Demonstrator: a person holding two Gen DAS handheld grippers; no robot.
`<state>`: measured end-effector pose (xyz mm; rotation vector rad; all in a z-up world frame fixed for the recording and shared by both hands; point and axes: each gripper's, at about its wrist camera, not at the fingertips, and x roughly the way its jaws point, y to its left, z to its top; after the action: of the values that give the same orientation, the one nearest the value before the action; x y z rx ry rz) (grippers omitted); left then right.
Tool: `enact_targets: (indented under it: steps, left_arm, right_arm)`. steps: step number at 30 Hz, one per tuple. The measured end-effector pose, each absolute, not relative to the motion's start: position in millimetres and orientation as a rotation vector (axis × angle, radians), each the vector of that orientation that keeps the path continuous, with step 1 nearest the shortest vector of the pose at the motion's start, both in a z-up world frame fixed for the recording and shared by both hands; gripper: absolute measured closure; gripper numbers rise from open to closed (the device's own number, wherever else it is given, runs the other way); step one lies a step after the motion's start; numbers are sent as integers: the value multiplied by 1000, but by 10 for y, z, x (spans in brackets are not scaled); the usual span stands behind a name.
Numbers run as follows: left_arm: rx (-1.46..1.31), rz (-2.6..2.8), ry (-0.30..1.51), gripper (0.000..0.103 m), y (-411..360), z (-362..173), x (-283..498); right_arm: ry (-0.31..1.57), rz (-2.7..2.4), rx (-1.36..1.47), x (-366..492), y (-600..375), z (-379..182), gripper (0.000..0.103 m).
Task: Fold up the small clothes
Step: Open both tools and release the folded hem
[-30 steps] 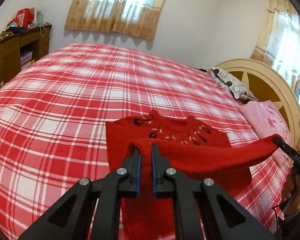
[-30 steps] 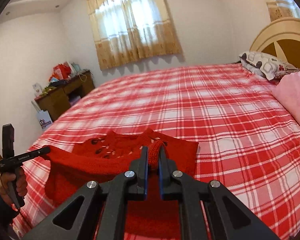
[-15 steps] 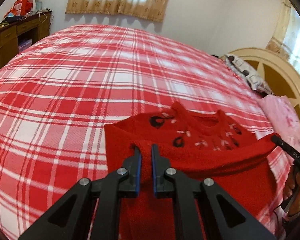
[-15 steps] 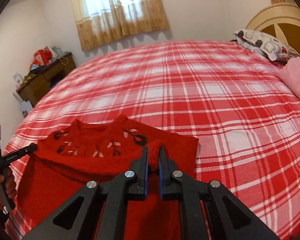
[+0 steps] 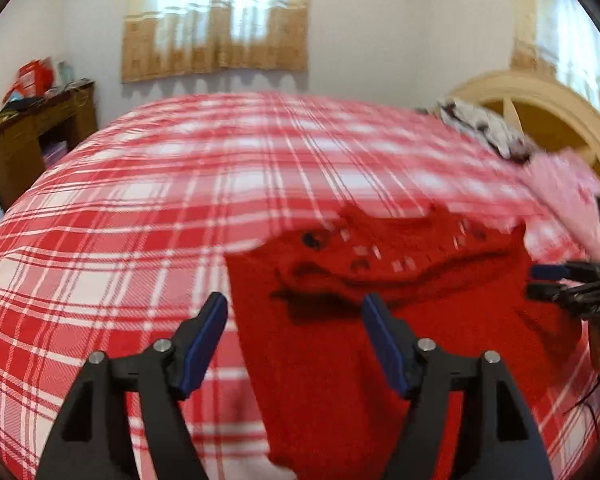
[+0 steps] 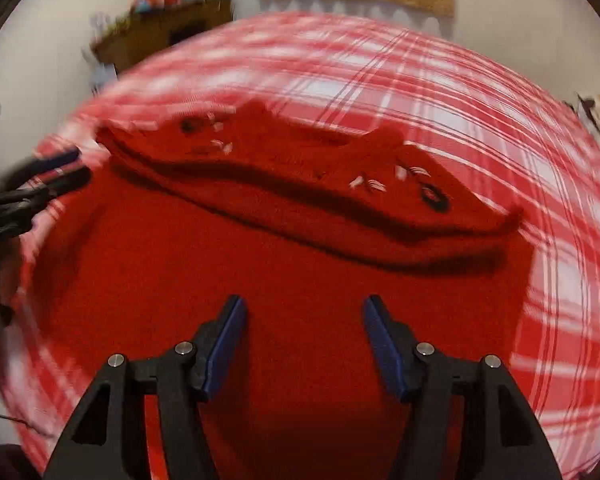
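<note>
Right wrist view: red sweater (image 6: 284,280) lies crosswise, neckline away; both tools (image 6: 302,332) (image 5: 294,328) just opened, gripping nothing.

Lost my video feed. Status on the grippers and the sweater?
Left gripper and right gripper open, jaws just opened, nothing pinched. Red knit sweater folded on red plaid bedspread. Nothing in the way.
</note>
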<state>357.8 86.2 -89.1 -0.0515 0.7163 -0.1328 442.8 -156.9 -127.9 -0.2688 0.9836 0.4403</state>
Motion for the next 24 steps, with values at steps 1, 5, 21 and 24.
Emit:
enact_targets:
  steps: [1, 5, 21, 24]
  left_arm:
    - [-31, -135, 734, 27, 808, -930, 3599]
    - [35, -41, 761, 27, 729, -982, 3846]
    - [-52, -48, 743, 33, 1041, -997, 3929]
    - [-30, -73, 727, 33, 987, -952, 4014]
  right_arm:
    - [957, 414, -266, 4553, -1525, -1244, 41]
    - [821, 249, -150, 4877, -1752, -979, 41]
    - [825, 218, 36, 4820, -2713, -983, 47]
    - [840, 216, 69, 4905, -2791, -1003, 50]
